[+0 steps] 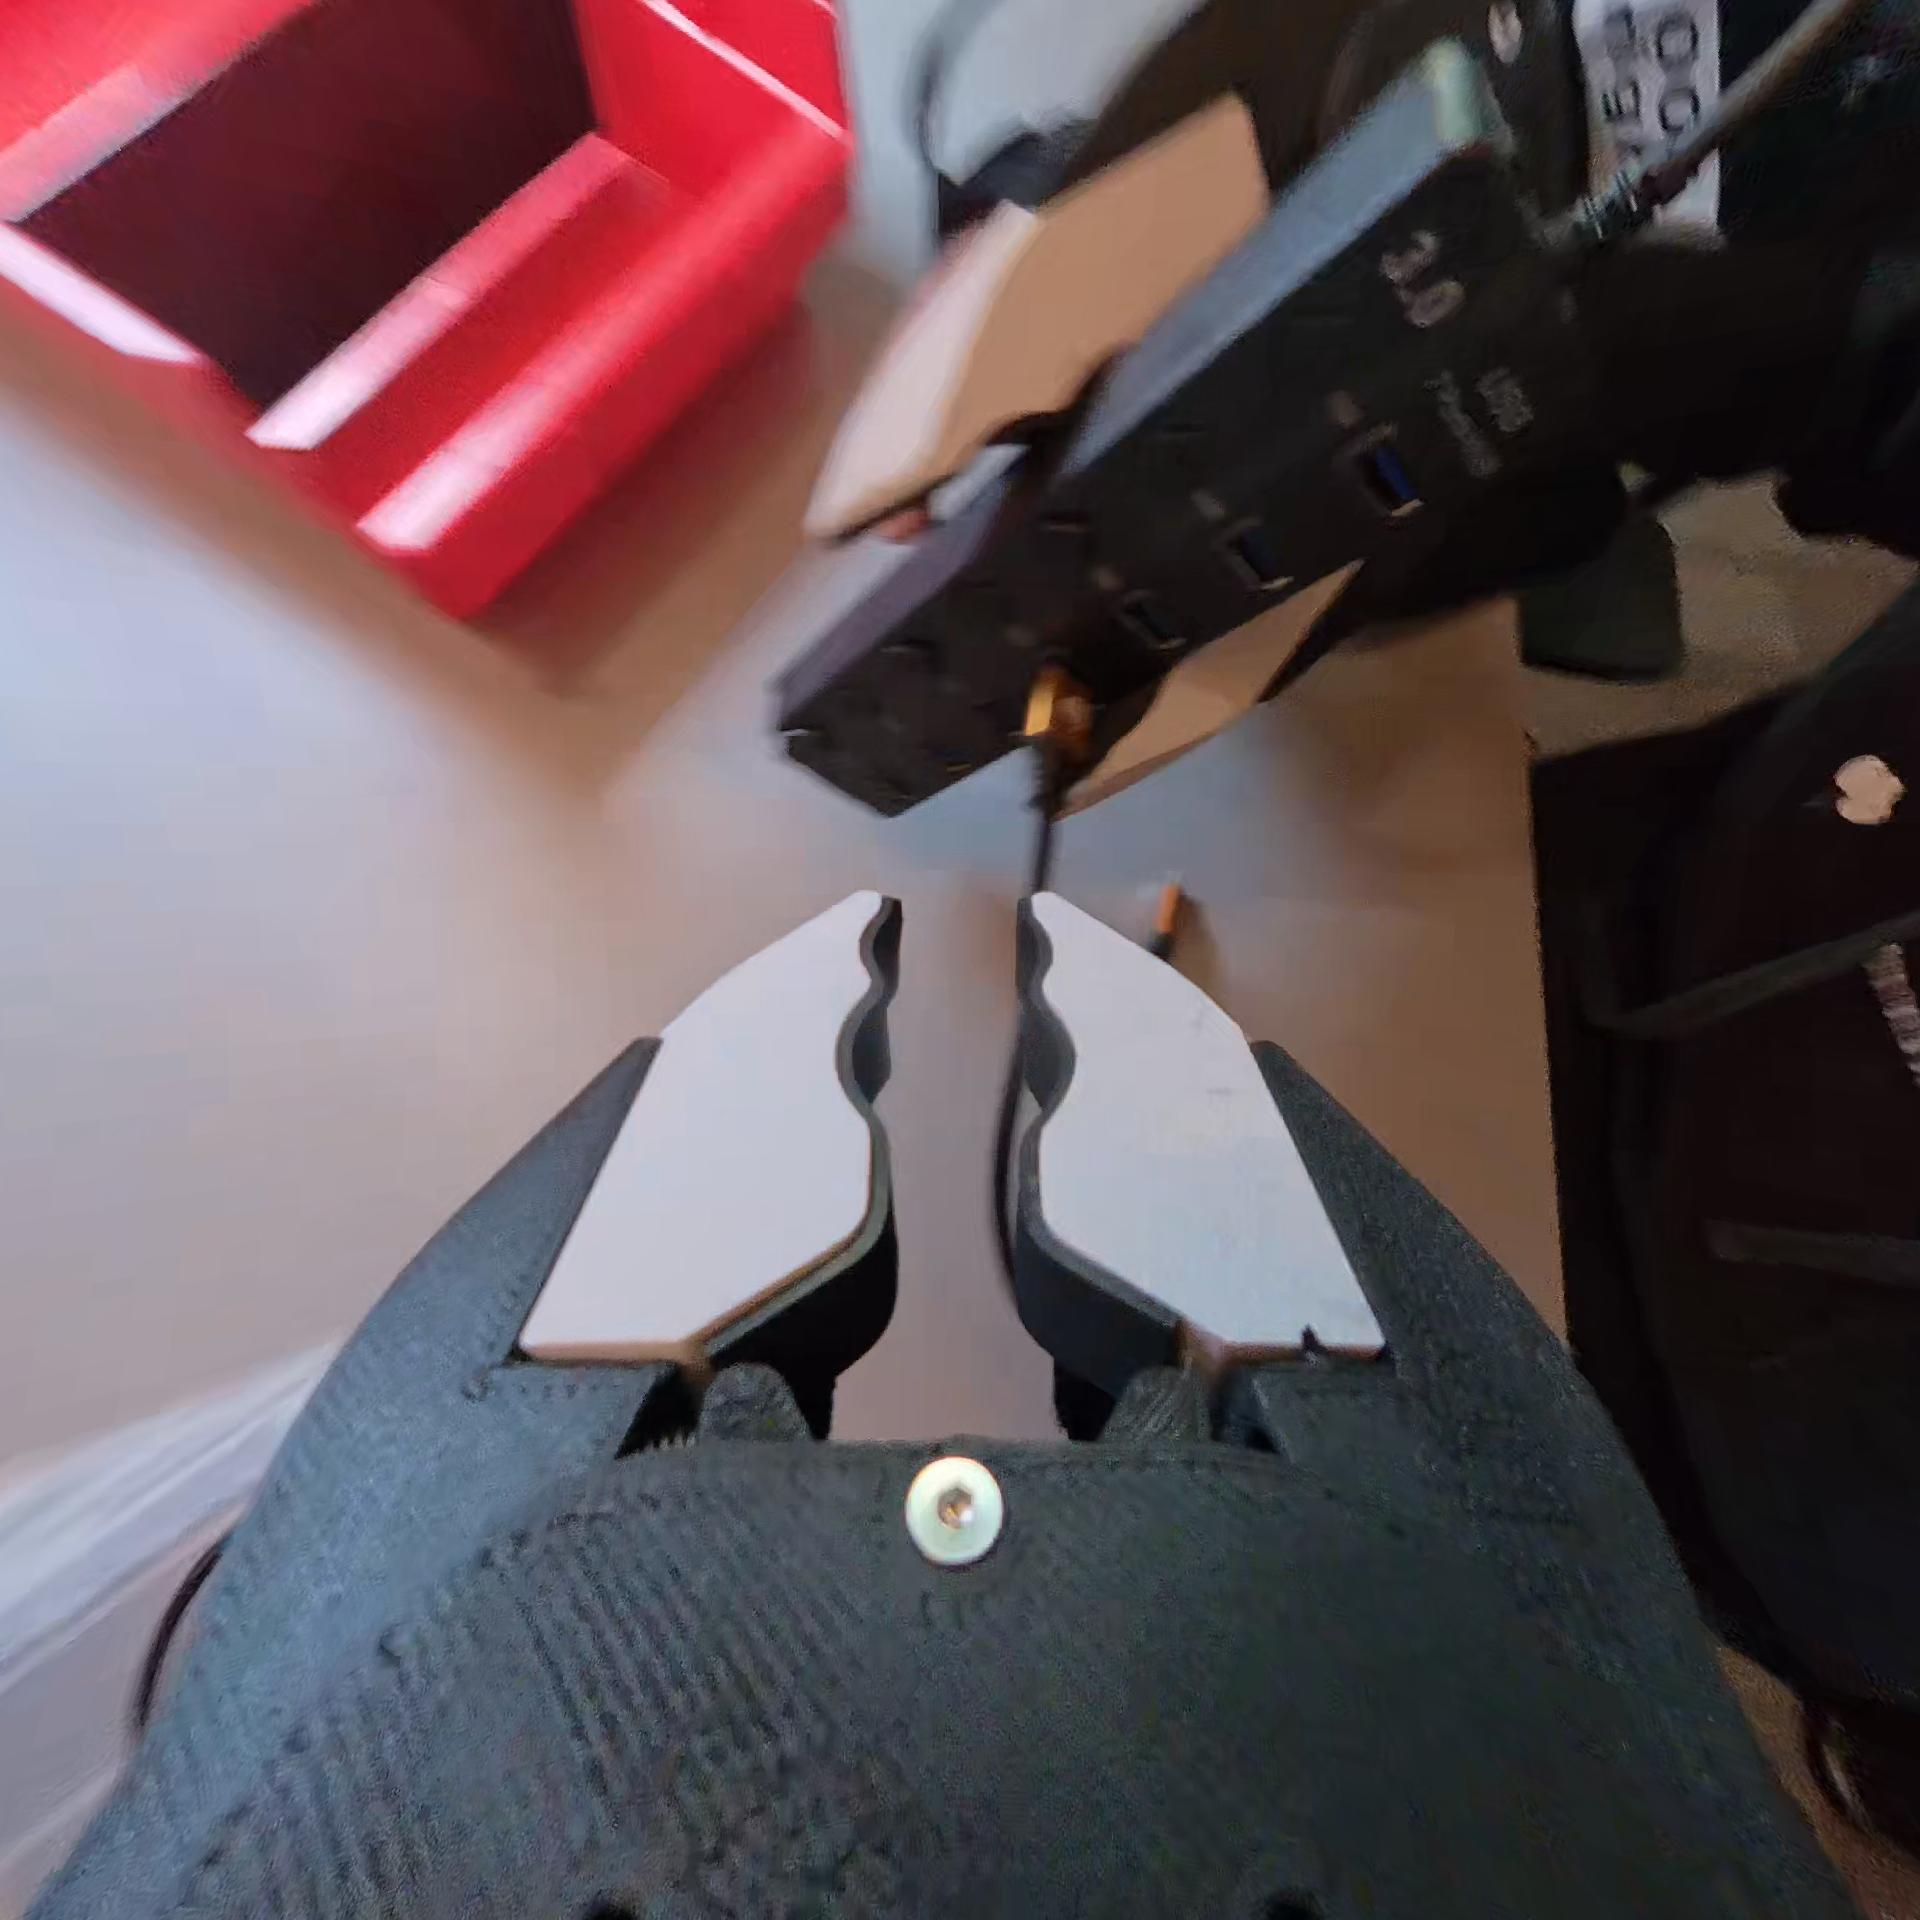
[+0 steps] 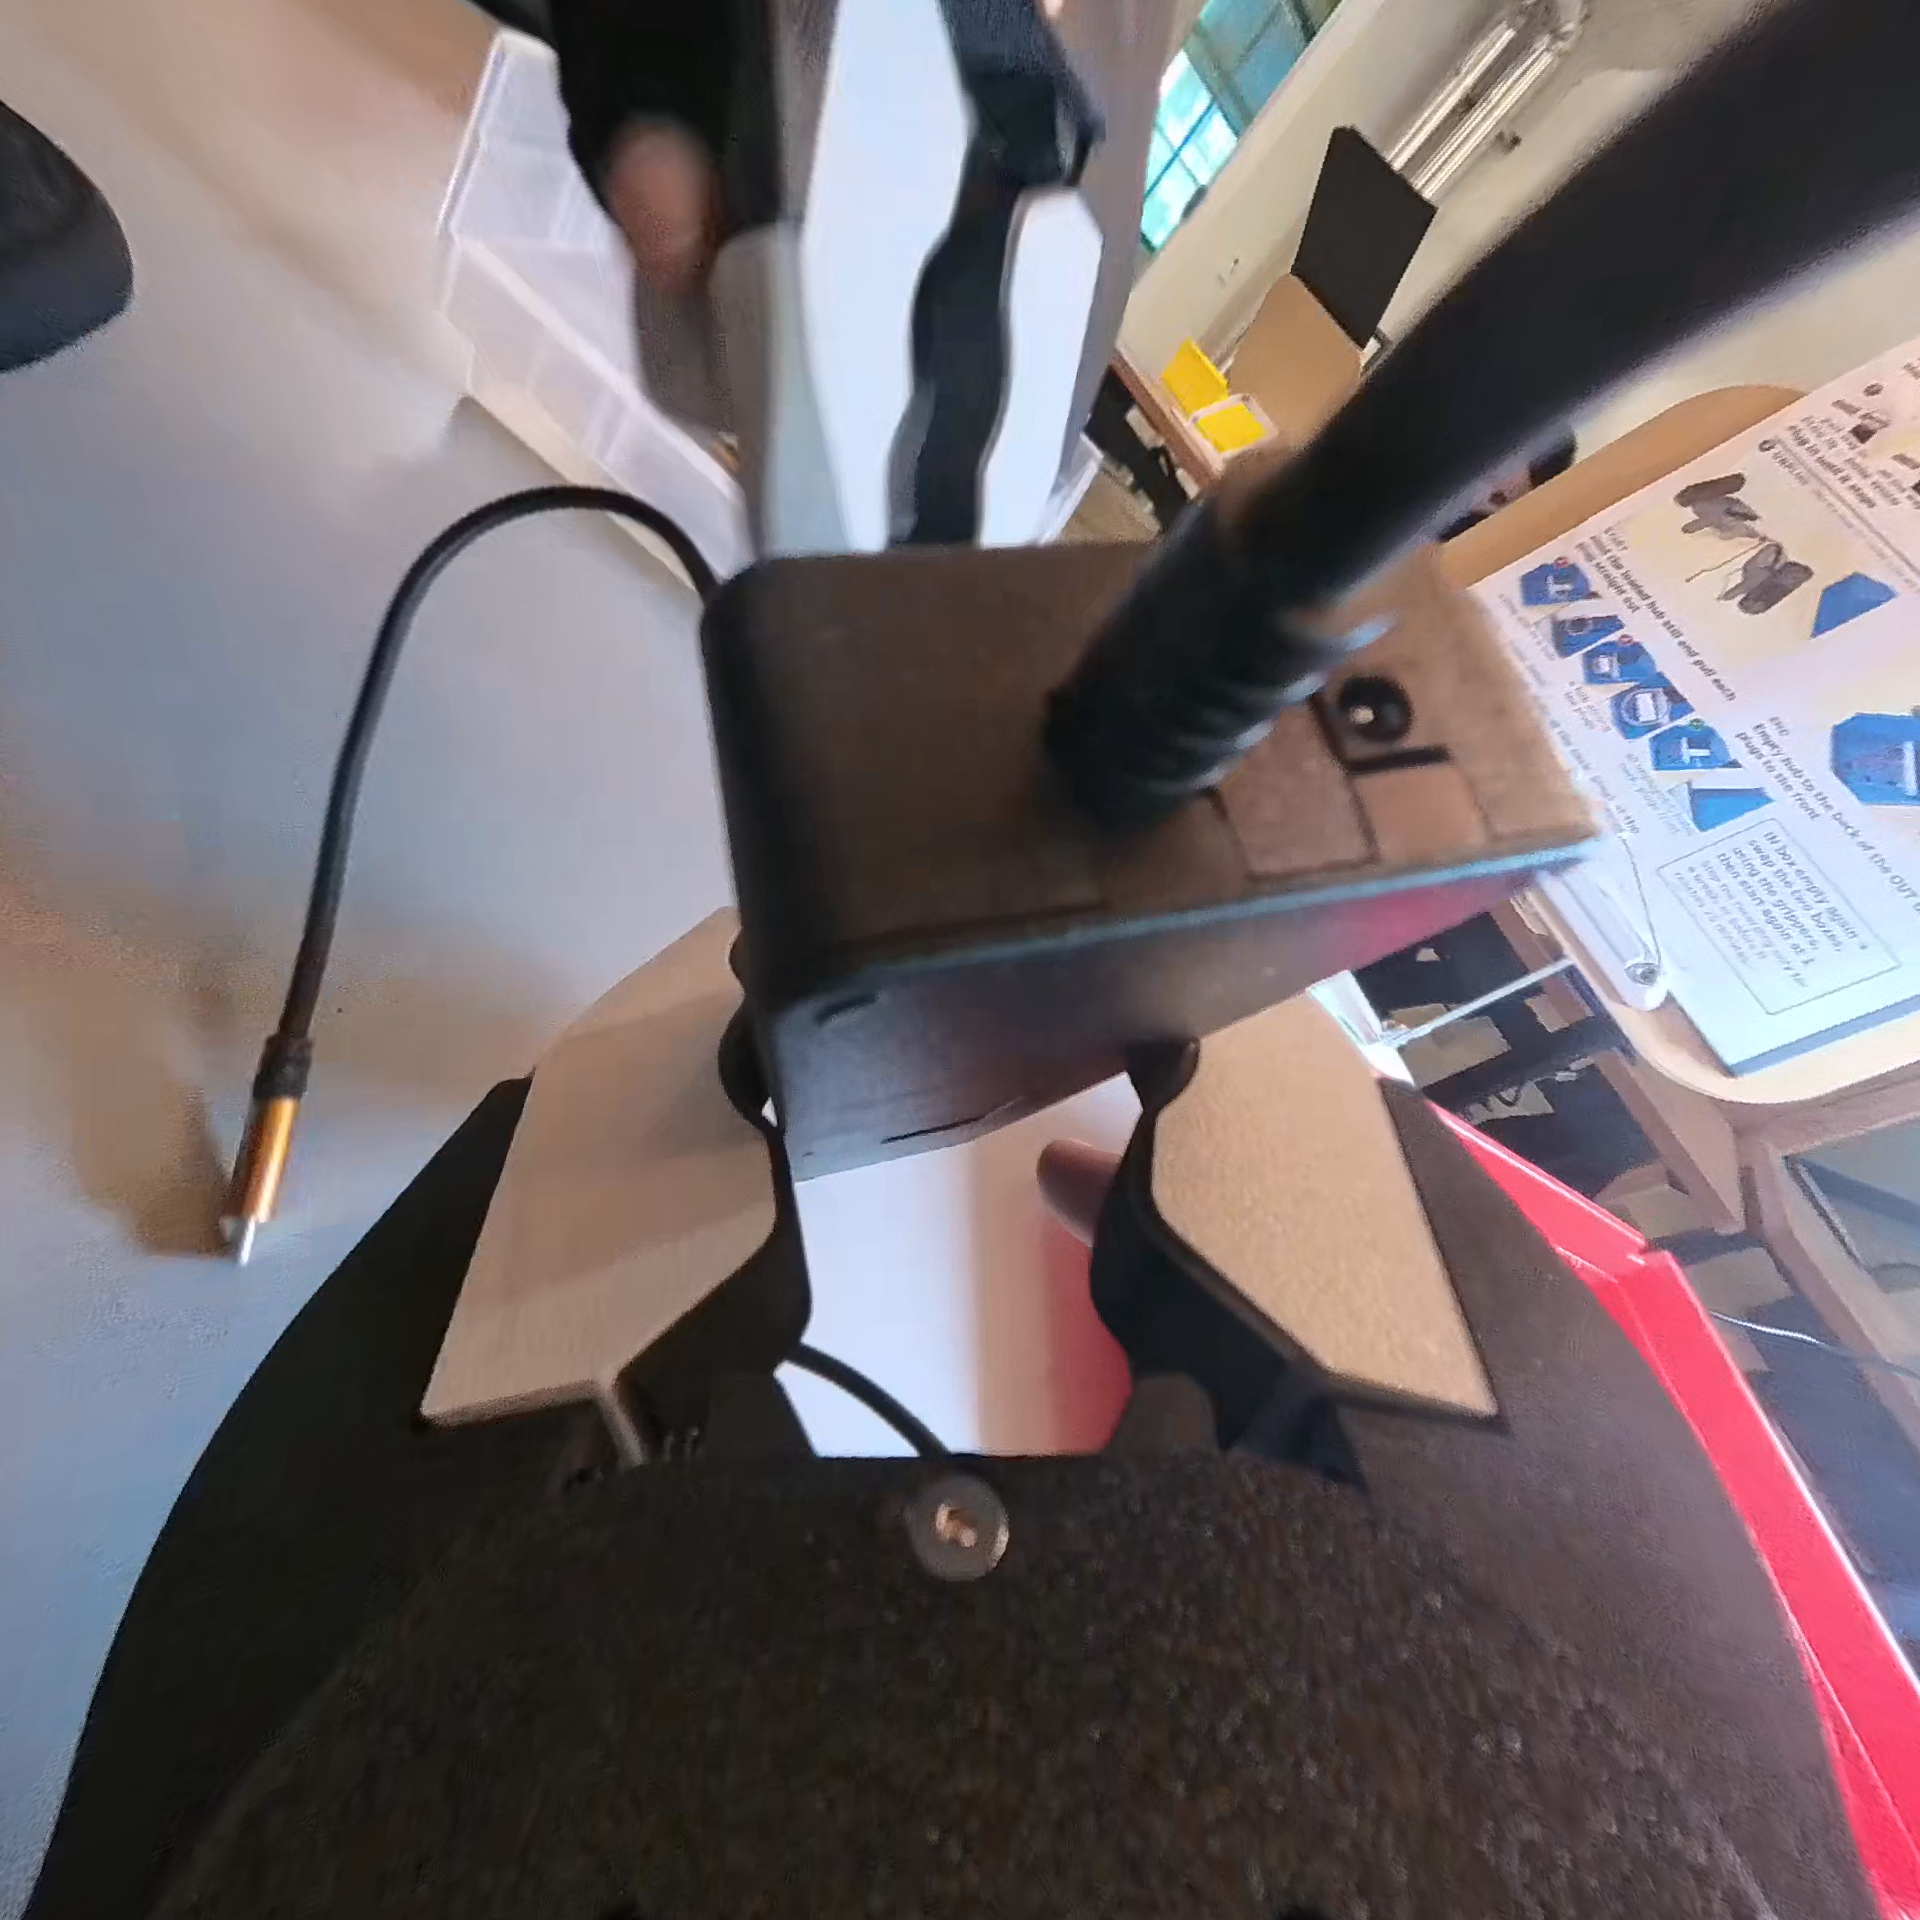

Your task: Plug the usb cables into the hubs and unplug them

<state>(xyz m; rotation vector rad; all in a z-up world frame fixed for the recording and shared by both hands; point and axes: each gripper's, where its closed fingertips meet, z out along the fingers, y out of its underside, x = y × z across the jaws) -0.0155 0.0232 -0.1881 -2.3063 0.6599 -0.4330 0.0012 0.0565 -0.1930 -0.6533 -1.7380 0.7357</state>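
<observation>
Two tongs in play. Your left tongs (image 1: 958,914) sit nearest in the left wrist view, fingers spread with a narrow gap, pinching nothing; a thin black cable (image 1: 1006,1122) runs through that gap, along the inner edge of one finger. Follow the cable forward and it ends at a gold plug (image 1: 1058,712) sitting in a port at the near end of the black USB hub (image 1: 1226,499). Second gold plug (image 1: 1171,906) lies loose on the counter (image 1: 312,935), just beside your left fingertip. Your right tongs (image 2: 951,1049) are pinching the hub across its sides and hold it lifted off the counter, tilted. In the right wrist view the hub's own thick black cord (image 2: 1455,416) leaves its top end, and the cable loops off to the free gold plug on the counter. Farther back: red bin (image 1: 436,291), empty compartments visible, blurred. Beyond the hub, an instruction sheet (image 2: 1714,727) on another table.
</observation>
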